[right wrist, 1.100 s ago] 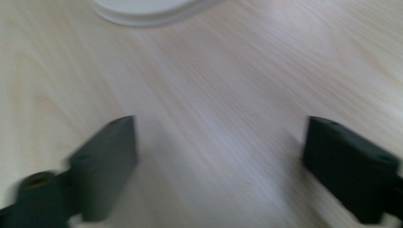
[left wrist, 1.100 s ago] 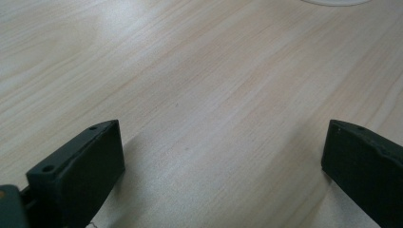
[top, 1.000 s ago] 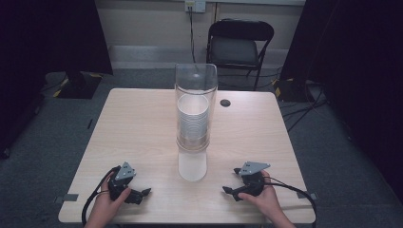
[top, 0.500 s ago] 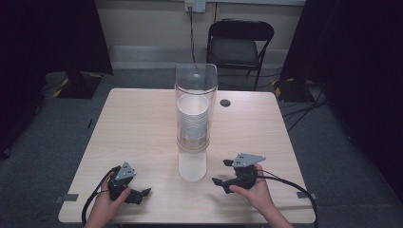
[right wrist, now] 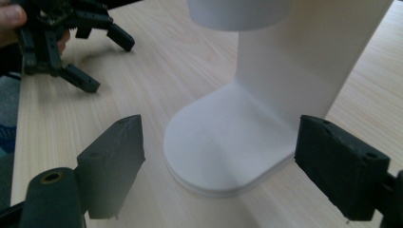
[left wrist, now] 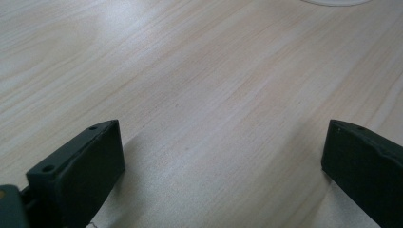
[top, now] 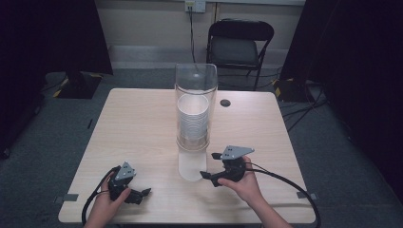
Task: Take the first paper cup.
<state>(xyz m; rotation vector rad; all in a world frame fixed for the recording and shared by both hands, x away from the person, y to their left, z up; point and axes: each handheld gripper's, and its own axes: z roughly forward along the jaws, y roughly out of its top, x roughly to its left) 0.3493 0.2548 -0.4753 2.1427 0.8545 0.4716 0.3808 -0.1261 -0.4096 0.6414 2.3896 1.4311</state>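
Knocking the tall clear plastic cup dispenser (top: 195,95) off balance looks like the main risk from here: the right gripper (top: 212,176) sits just beside the dispenser's flat white rounded base (right wrist: 223,152), jaws spread wide with nothing between them, and a sideways push low on that white upright (right wrist: 304,61) could tip a top-heavy column. A second hazard is catching the lowest cup's rim at an angle, which might crush the thin wall or drag several cups down together. The left gripper (top: 138,194) rests on the pale wood-grain table (top: 138,128) near the person's front edge, well apart from the dispenser, its jaws also wide open and empty in the left gripper view, so it offers no steadying hold if the stand shifts. The dispenser stands at the middle of the table, a transparent tube open at the top, holding a nested stack of white paper cups (top: 192,118) that fills roughly its lower half; below the tube a white stand carries it down to the base plate. In the right gripper view a white rounded shape (right wrist: 237,12) hangs above the base, probably the bottom cup poking out, though the frame cuts it too short to be sure. A small dark round disc (top: 225,102) lies on the table beyond the tube.
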